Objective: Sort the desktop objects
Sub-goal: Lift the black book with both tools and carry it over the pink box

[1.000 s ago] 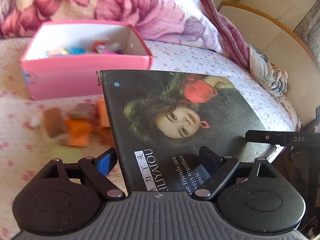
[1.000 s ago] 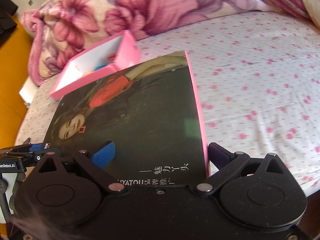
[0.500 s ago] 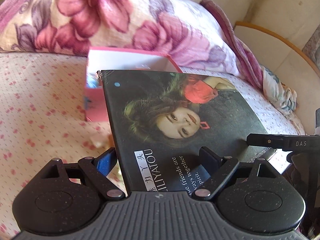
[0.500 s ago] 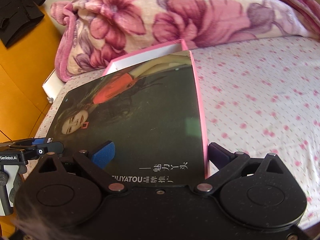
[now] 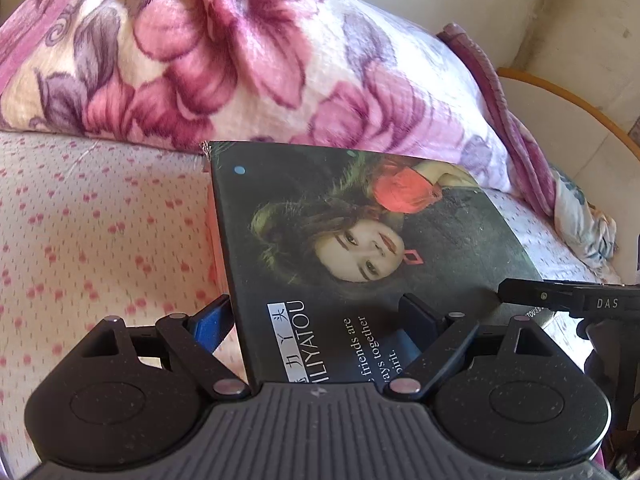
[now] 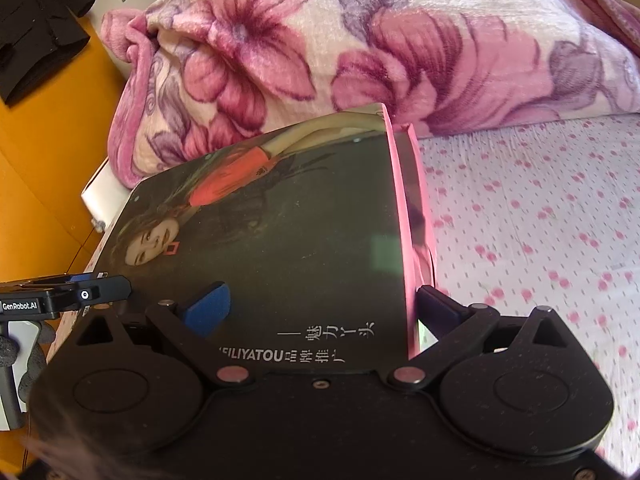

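Note:
A dark flat box lid with a woman's portrait (image 5: 360, 248) is held between both grippers over the bed. My left gripper (image 5: 320, 316) is shut on its near edge, one finger above and one below. My right gripper (image 6: 320, 304) is shut on the opposite edge of the same lid (image 6: 280, 220). The lid's pink rim (image 6: 398, 208) shows on the right. A pink box (image 6: 420, 200) lies just under the lid, almost fully hidden by it; a sliver shows in the left wrist view (image 5: 214, 240).
A folded floral blanket (image 5: 240, 52) lies along the back of the bed. The dotted pink sheet (image 6: 540, 220) spreads to the right. An orange floor (image 6: 48, 168) and dark clothing (image 6: 36, 20) lie past the bed's left edge.
Both grippers carried the lid forward over the pink box. The box's open inside and the loose orange items seen earlier are now hidden under the lid.

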Demonstrator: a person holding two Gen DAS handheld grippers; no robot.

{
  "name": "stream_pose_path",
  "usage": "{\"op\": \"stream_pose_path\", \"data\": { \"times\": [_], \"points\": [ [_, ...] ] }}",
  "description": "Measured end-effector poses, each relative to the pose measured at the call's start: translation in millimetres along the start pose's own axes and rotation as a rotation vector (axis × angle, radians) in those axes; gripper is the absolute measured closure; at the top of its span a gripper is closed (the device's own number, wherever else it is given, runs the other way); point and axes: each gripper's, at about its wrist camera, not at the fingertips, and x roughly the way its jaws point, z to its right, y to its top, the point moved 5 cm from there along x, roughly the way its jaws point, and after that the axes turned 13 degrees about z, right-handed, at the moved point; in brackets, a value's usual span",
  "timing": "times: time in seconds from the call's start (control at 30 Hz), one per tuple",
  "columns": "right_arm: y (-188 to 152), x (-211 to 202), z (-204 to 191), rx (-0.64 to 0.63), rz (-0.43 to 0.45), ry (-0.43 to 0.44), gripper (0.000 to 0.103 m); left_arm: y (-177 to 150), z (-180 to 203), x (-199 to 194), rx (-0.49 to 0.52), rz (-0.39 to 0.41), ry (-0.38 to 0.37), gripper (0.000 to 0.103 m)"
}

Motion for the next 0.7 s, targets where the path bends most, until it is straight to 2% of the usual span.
{"op": "stream_pose_path", "data": {
  "times": [0.13, 0.43, 0.7],
  "points": [
    [14.0, 26.2, 5.7, 0.004, 0.004, -0.014, 0.002, 14.4, -11.3, 29.2, 0.007, 0.002, -0.011, 0.014],
    [41.9, 75.5, 6.7, -0.025, 0.019, -0.062, 0.002, 37.8, -44.2, 86.7, -0.051, 0.000, -0.040, 0.014],
    [44.9, 92.3, 4.4, -0.053, 0.016, -0.080, 0.002, 39.2, -70.2, 118.5, -0.116, -0.005, -0.067, 0.014]
  ]
}}
